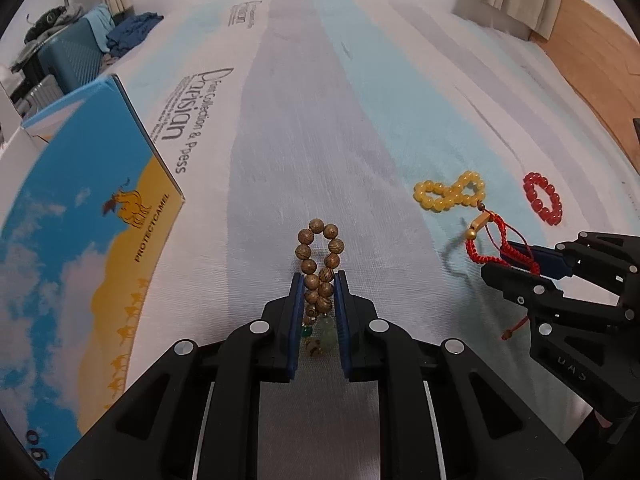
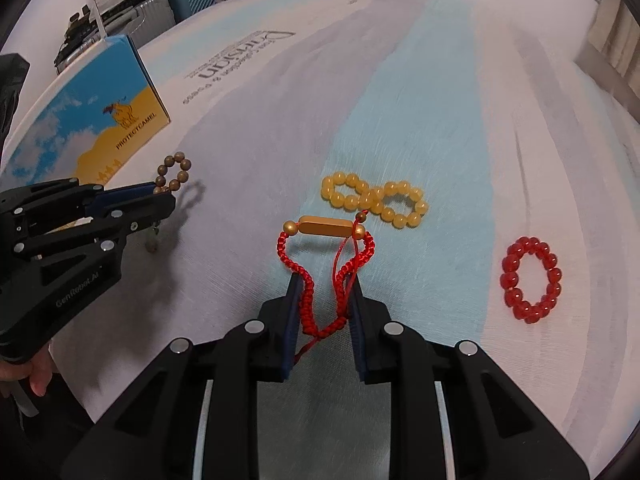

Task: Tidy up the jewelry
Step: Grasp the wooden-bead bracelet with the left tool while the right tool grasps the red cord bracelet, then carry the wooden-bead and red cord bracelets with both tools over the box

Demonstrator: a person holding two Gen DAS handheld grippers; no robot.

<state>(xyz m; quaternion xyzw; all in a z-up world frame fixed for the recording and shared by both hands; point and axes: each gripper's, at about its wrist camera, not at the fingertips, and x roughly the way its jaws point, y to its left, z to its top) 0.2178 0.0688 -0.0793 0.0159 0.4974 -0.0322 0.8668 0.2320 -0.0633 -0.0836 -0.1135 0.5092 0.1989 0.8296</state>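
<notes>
While the left wrist view shows the green and pale beads hanging at the near end of the wooden bead bracelet, the right wrist view hides them almost wholly behind the left gripper. That gripper is closed on the bracelet's lower half; the upper loop stands out past the fingertips, above the white and blue sheet. The right gripper is narrowed onto the red cord bracelet, with one braided strand against each pad. The bracelet's gold tube bead lies crosswise beyond the tips, seen whole only in the right wrist view.

The yellow bead bracelet, twisted into a figure eight, lies on the sheet just beyond the gold tube. The red bead bracelet lies well to its right. The blue and yellow box stands at the left, cut off by the frame edge in both views. Whether the cord bracelet touches the sheet cannot be determined.
</notes>
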